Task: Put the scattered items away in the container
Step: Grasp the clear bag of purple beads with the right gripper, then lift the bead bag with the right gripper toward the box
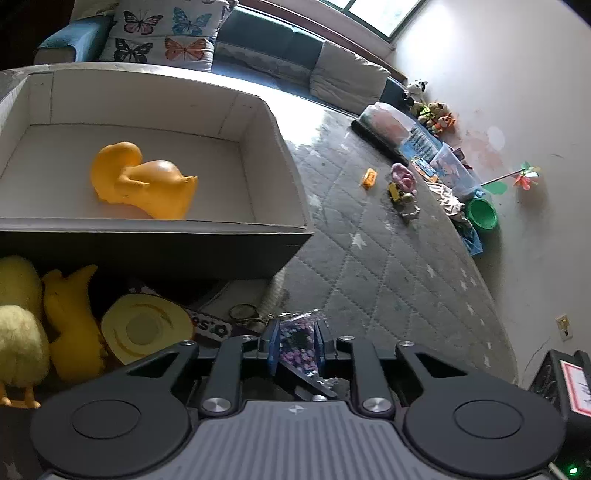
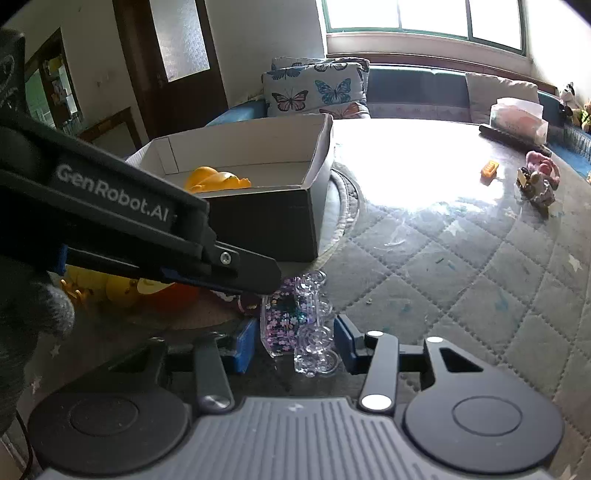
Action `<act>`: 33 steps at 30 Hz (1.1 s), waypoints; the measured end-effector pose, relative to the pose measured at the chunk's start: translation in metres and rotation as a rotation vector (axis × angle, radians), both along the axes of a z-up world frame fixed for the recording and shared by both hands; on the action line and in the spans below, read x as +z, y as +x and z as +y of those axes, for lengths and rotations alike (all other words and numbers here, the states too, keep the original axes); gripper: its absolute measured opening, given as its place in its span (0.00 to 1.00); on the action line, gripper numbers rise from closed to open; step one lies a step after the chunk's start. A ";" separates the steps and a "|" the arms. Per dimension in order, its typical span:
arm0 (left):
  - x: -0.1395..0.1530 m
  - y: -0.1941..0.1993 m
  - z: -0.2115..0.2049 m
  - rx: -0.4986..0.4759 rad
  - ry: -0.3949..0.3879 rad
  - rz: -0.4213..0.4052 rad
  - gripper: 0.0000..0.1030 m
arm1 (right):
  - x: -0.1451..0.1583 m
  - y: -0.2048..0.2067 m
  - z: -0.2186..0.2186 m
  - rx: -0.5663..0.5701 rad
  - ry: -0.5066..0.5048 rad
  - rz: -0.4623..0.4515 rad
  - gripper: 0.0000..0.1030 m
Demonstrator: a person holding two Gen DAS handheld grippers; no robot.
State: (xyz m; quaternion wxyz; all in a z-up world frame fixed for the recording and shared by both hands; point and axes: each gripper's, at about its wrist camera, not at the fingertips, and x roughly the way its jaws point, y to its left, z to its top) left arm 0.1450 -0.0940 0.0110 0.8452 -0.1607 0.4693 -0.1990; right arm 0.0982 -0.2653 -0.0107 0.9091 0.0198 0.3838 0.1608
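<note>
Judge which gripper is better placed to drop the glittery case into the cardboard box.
Left: the left gripper is shut on the glittery case, the cardboard box right ahead. The right gripper is open.

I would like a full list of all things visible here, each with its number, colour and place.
cardboard box: 1, white inside, on the mat
duck toy: 1, orange-yellow, lying inside the box
yellow toys: several, in front of the box
floral pouch: 1, purple, held in the left hand-held gripper
quilted mat: 1, grey, floor
small block: 1, orange, on the mat
butterfly cushion: 1, white, sofa
green bowl: 1, mat edge
left hand-held gripper: shut on the pouch
right hand-held gripper: open around the pouch
</note>
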 end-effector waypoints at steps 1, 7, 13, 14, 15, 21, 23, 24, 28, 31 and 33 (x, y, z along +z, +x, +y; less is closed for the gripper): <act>0.000 0.000 0.001 0.002 0.002 0.001 0.19 | 0.000 0.000 0.000 0.001 0.003 0.000 0.45; -0.001 0.001 0.006 0.015 0.011 0.004 0.22 | 0.001 0.001 -0.001 0.001 0.012 0.000 0.45; -0.003 0.002 0.009 0.022 0.017 0.006 0.23 | 0.000 0.003 -0.001 0.002 0.013 0.000 0.45; -0.004 0.003 0.009 0.021 0.016 0.005 0.23 | 0.000 0.003 0.000 0.004 0.011 -0.001 0.45; -0.005 0.003 0.009 0.020 0.015 0.005 0.23 | 0.000 0.003 0.000 0.004 0.010 -0.002 0.45; -0.010 0.005 0.008 0.015 0.012 0.001 0.21 | -0.001 0.003 0.000 0.007 0.007 -0.004 0.45; -0.011 0.006 0.007 0.013 0.011 -0.001 0.21 | -0.001 0.003 0.000 0.007 0.006 -0.006 0.44; -0.012 0.007 0.007 0.012 0.010 -0.001 0.19 | -0.001 0.003 0.000 0.006 0.006 -0.006 0.43; -0.014 0.008 0.005 0.003 0.010 -0.013 0.11 | -0.001 0.002 0.001 0.008 0.001 -0.009 0.42; -0.014 0.008 0.006 -0.002 -0.003 -0.014 0.06 | -0.001 0.002 0.001 0.009 -0.003 -0.011 0.41; -0.014 0.008 0.007 -0.004 -0.003 -0.019 0.04 | -0.001 0.002 0.002 0.010 -0.005 -0.012 0.38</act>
